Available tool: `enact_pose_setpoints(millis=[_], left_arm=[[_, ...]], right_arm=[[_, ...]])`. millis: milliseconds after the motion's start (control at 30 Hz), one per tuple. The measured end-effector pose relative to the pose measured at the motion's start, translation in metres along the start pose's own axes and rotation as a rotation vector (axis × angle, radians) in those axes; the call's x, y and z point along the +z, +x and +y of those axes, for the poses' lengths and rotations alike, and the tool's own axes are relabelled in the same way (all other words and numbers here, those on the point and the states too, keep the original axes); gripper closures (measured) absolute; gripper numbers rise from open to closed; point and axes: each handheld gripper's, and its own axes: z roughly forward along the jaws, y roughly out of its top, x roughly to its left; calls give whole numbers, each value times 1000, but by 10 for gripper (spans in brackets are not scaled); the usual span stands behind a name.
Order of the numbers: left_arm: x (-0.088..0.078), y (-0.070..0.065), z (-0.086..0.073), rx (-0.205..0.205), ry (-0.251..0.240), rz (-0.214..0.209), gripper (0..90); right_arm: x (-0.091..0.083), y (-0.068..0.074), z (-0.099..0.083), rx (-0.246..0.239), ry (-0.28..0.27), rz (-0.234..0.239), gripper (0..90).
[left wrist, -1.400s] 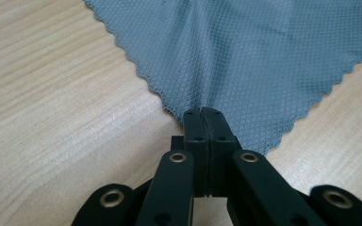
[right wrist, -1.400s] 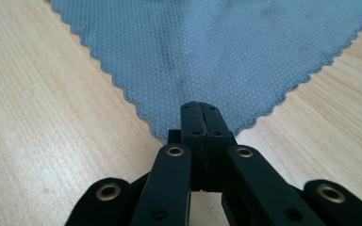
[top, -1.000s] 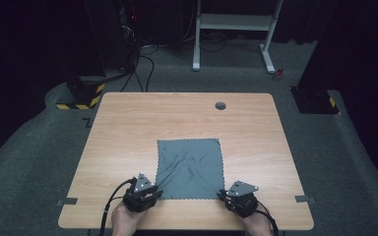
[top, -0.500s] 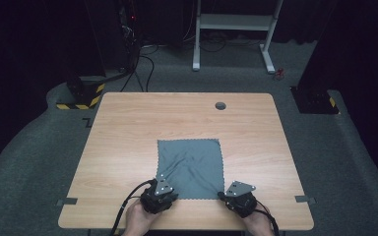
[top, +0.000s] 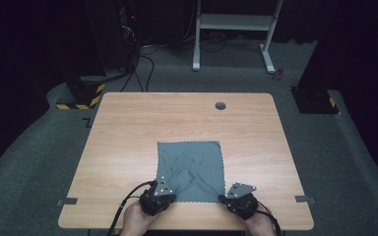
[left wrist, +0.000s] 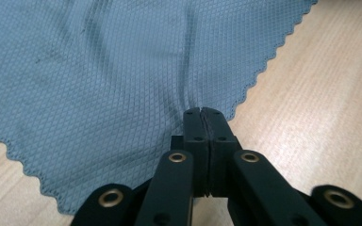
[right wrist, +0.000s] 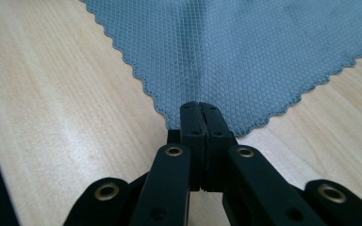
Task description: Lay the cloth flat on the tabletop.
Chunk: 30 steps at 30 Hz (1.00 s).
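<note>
light: bright on table (top: 128,128), dark surround | shadows: soft | focus: near parts blurred

Counted on table (top: 128,128): one grey cloth (top: 192,167), one round grommet hole (top: 220,105). Two handheld grippers: left gripper (top: 163,191), right gripper (top: 225,198). Two tape strips on table edges.

The light wooden tabletop (top: 128,147) has a small round grey grommet (top: 220,105) near its far edge and grey tape tabs at its near left (top: 67,201) and near right (top: 304,199) edges. It stands on grey carpet (top: 354,162). Beyond it are a white desk frame (top: 234,22), a black-and-yellow striped base (top: 81,94) and loose black cables (top: 140,69).
</note>
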Motion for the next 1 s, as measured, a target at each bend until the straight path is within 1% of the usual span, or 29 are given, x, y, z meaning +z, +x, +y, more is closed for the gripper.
enact_pose_setpoints(millis=[33,67,100,133,200,233,267,300,367,400,467,533,567,667,733,800,900,967,1000], left_arm=[[-2,1,-1,-8,9,-12,856],[-2,2,-1,-15,0,-15,794],[-3,3,-2,-32,-14,-8,744],[-4,5,-2,-35,-20,2,679],[-5,10,1,-49,-41,46,614],[-5,13,2,-56,-53,63,595],[-4,18,5,-74,-70,88,584],[-4,22,7,-80,-71,99,571],[1,32,13,-103,-79,141,563],[3,36,15,-111,-78,153,552],[8,44,17,-129,-93,169,548],[13,49,17,-134,-67,198,547],[16,52,15,-126,-49,209,547],[15,53,11,-132,-65,199,562],[14,53,8,-126,-71,205,569],[13,53,6,-132,-79,198,569],[13,54,7,-142,-70,198,561],[13,55,9,-149,-70,203,553],[13,56,10,-149,-69,208,541]], right_arm=[[-1,-1,0,4,2,4,876],[-2,-1,-1,11,4,7,851],[-2,-2,-1,14,-1,10,833],[-3,-3,0,25,-15,7,808],[-2,-3,3,34,-39,5,792],[-1,-2,5,34,-48,3,788],[1,-2,7,27,-57,1,785],[4,-1,11,22,-65,1,784],[12,-1,16,18,-74,13,779],[18,-1,19,17,-78,21,773],[26,0,23,11,-69,14,763],[29,1,23,-1,-64,8,762],[28,2,22,-1,-66,9,762],[23,2,16,3,-71,25,760],[19,1,11,-5,-71,29,763],[15,0,8,-7,-57,33,762],[11,1,6,-6,-41,35,745],[11,0,8,-11,-33,30,720],[11,-2,10,-9,-40,13,712]])
